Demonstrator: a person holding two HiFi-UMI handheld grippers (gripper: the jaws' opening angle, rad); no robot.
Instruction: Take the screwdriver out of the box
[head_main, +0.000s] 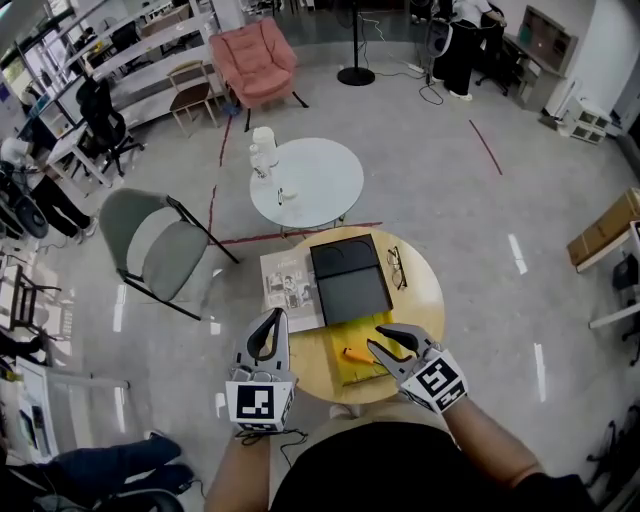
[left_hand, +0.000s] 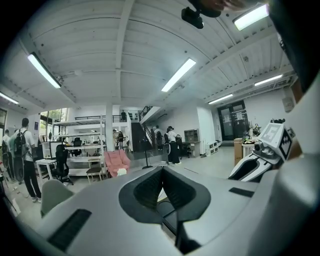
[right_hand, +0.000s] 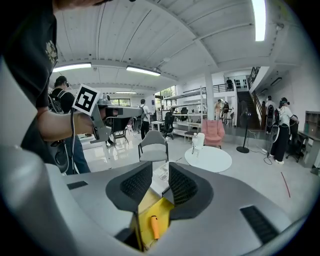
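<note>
An open black box (head_main: 350, 280) lies on the round wooden table (head_main: 425, 300), its yellow-lined tray (head_main: 352, 372) at the near side. A small orange screwdriver (head_main: 355, 354) rests on the yellow lining. My right gripper (head_main: 376, 338) hovers just right of the screwdriver with its jaws open and nothing between them. In the right gripper view the screwdriver (right_hand: 155, 227) lies on the yellow tray (right_hand: 161, 209) below the gap of the right gripper (right_hand: 160, 171). My left gripper (head_main: 274, 316) is shut and empty at the table's near left edge, and the left gripper (left_hand: 162, 172) points out over the room.
A pair of glasses (head_main: 396, 268) lies right of the box and a printed sheet (head_main: 288, 283) left of it. Beyond stand a white round table (head_main: 305, 182), a grey folding chair (head_main: 150, 240) and a pink armchair (head_main: 255, 60).
</note>
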